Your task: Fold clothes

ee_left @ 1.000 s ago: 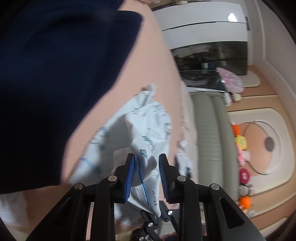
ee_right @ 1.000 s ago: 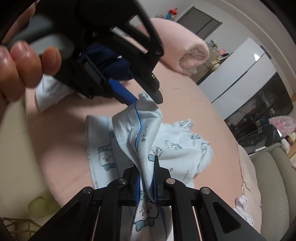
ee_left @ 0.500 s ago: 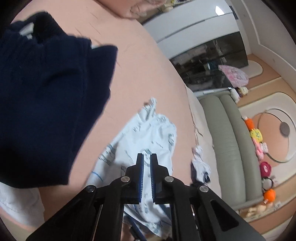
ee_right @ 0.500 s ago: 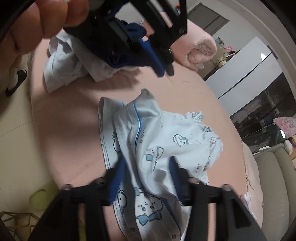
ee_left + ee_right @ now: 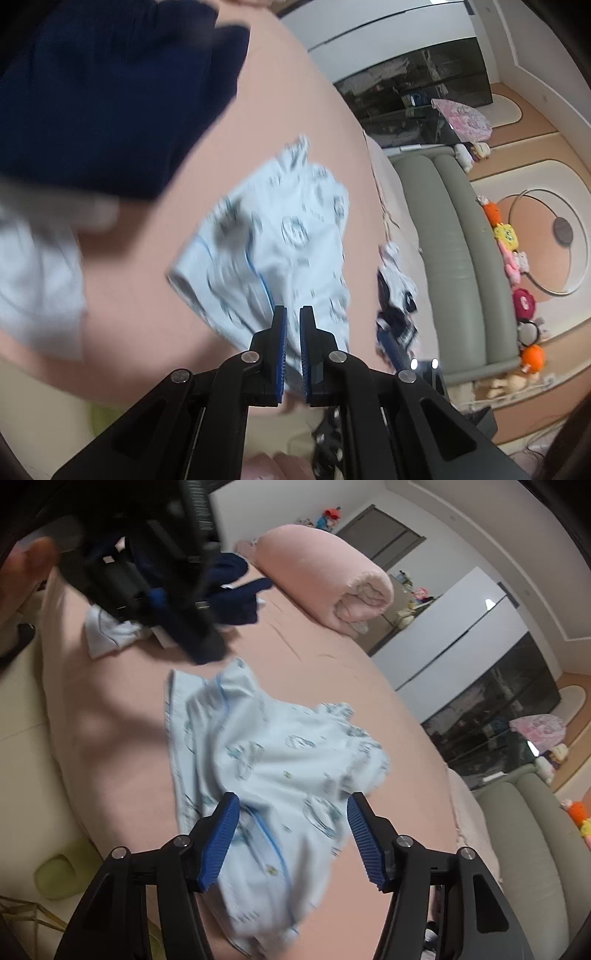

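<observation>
A light blue garment (image 5: 295,229) (image 5: 288,760) with a cartoon print and blue piping lies crumpled on the pink bed (image 5: 303,92) (image 5: 332,664). My left gripper (image 5: 293,314) hovers over its near edge, the jaws shut with only a thin slit between them and no cloth in it. My right gripper (image 5: 293,805) stands wide open just above the garment's near part, and nothing is pinched. The left gripper (image 5: 177,602), held by a hand (image 5: 26,565), shows blurred at the top left of the right wrist view.
A navy garment (image 5: 103,92) (image 5: 236,602) and a white one (image 5: 37,266) (image 5: 107,635) lie further up the bed. A rolled pink blanket (image 5: 332,579) sits at the far end. A small patterned piece (image 5: 397,295) lies near a grey-green sofa (image 5: 454,251). A green slipper (image 5: 59,877) is on the floor.
One second ago the right gripper held the garment up and the left was open around it. The right has let go and opened, the left has shut empty, and the garment has dropped onto the bed.
</observation>
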Motion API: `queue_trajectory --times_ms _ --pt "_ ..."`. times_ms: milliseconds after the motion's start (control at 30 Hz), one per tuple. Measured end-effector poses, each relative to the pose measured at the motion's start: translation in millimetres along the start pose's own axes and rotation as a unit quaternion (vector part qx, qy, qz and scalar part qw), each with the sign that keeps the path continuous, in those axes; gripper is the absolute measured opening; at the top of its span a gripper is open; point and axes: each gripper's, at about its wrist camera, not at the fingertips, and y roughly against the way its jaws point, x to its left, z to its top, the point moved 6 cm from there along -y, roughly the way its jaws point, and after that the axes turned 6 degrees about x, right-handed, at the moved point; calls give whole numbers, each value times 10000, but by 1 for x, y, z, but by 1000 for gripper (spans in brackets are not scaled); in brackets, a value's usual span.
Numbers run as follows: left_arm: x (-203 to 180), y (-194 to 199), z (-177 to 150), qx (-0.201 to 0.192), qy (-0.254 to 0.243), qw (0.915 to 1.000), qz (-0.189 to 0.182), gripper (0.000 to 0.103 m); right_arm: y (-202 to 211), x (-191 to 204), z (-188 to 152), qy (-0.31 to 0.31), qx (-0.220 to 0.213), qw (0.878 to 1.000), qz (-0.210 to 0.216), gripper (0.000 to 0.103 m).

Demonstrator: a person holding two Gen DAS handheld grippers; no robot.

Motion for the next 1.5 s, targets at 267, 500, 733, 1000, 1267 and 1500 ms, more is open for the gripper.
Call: queue_trajectory --times_ms 267,500,733,1000,1267,1500 --pt "3 -19 -34 522 73 9985 -120 5 -5 1 -10 15 115 9999 29 61" --pt "4 -17 -42 592 57 9982 -63 6 -16 15 -7 -17 154 9986 507 61" --pt "1 -15 -41 581 -82 9983 40 6 -38 16 -2 -296 448 9937 988 6" --pt "10 -30 -40 770 267 9967 -46 27 -22 -12 14 -559 197 9958 695 6" --pt "21 -43 -33 538 1581 9721 -1649 81 -15 -29 23 -765 149 9952 595 6" --pt "24 -51 -22 245 1943 9634 -1831 81 -11 -29 21 -868 188 9940 634 6"
